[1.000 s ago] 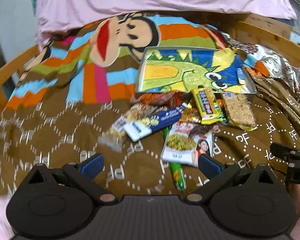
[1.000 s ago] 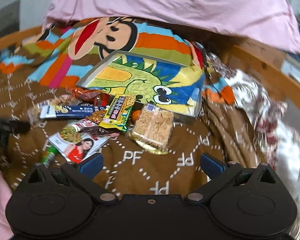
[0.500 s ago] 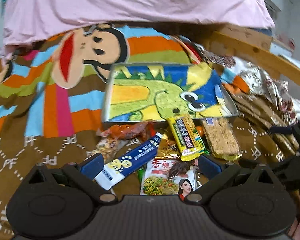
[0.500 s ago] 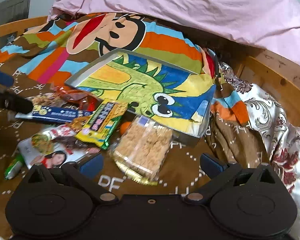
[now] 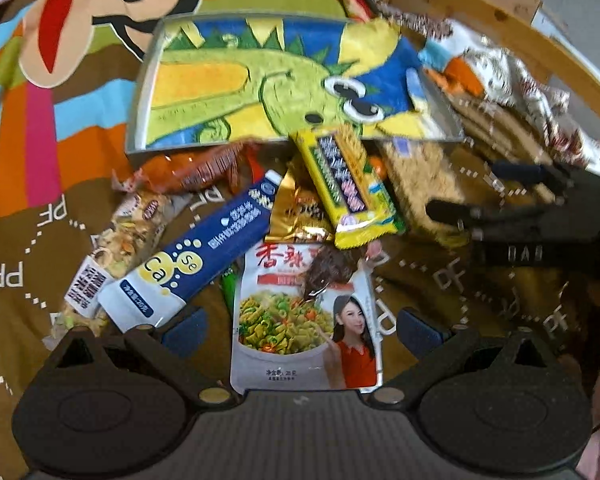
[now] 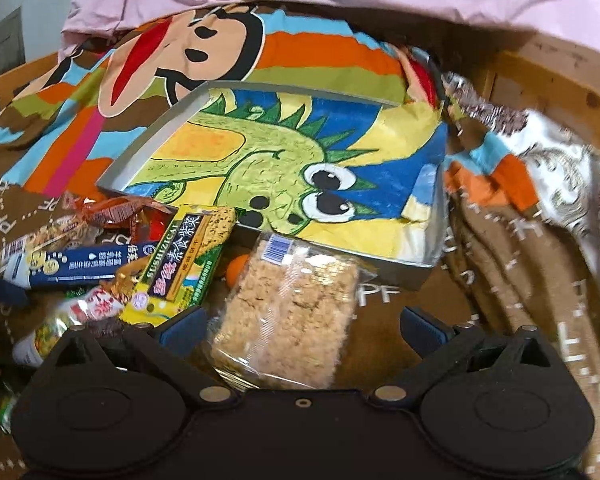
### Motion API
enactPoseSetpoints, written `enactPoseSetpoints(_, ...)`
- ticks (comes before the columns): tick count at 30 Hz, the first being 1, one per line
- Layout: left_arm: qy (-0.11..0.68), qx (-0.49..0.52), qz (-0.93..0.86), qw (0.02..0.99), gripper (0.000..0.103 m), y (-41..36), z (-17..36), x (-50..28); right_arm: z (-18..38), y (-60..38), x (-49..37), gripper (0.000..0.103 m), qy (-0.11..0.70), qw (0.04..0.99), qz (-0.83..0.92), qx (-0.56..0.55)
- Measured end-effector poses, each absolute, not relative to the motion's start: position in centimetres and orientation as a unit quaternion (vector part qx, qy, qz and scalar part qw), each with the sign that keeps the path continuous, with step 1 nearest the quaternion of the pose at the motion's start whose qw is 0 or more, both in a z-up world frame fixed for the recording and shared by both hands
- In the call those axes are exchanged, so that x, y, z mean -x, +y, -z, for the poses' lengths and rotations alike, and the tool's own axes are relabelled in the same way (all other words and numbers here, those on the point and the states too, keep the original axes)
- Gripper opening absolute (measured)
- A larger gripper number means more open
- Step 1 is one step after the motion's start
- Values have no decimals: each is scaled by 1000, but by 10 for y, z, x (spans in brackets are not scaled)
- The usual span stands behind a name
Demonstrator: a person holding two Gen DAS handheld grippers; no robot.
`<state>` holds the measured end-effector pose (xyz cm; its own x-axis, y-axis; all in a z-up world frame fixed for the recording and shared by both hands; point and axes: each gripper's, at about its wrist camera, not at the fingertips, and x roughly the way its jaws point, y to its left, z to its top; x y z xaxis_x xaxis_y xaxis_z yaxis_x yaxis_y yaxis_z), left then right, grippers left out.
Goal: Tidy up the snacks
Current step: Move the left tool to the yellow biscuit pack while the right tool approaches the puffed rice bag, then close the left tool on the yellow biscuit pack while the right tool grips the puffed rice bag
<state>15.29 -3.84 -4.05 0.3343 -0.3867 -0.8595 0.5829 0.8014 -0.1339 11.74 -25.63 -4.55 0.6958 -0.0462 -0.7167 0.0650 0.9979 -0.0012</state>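
Lying flat on the brown blanket (image 5: 28, 264), the noodle pouch (image 5: 306, 320) sits straight between the fingers of the left gripper (image 5: 300, 326), jaws spread wide, nothing held. The rice cake pack (image 6: 288, 312) lies likewise between the fingers of the right gripper (image 6: 302, 328), also spread and empty.

Handling, judged:
- Pouch: light, thin, glossy film; probably slippery and limp. Best taken across a side edge or the sealed end, not the flat face.
- Rice cake pack: light, clear wrapper over a crumbly block; likely fragile, so pinch across the narrow width with little force.

Neighbours:
- Yellow bar (image 5: 346, 188) overlaps a gold wrapper (image 5: 296, 212) and reaches the pouch's top edge; in the right view it lies just beside the rice cake pack.
- Blue tube (image 5: 192, 252) lies diagonal, its lower end close to the left finger (image 5: 184, 330); it may get nudged on closing.
- Clear mixed-nut bar (image 5: 112, 240) beside the tube; orange wrapper (image 5: 196, 168) behind it.
- Small orange ball (image 6: 238, 272) half hidden at the rice cake pack's far corner.
- Green item (image 5: 228, 284) tucked under the pouch; identity unclear.

Tray (image 6: 120, 168) with dinosaur lining stands just behind the pile, holding no snacks; presumably the destination. Its near rim must be cleared on lifting. Soft bedding gives under pressure, so fingers may sink.
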Motion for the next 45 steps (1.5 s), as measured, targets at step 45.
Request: enactPoseSetpoints(45, 411, -31, 299, 861, 101, -102, 70, -199, 60, -256, -123, 80, 444, 894, 64, -22)
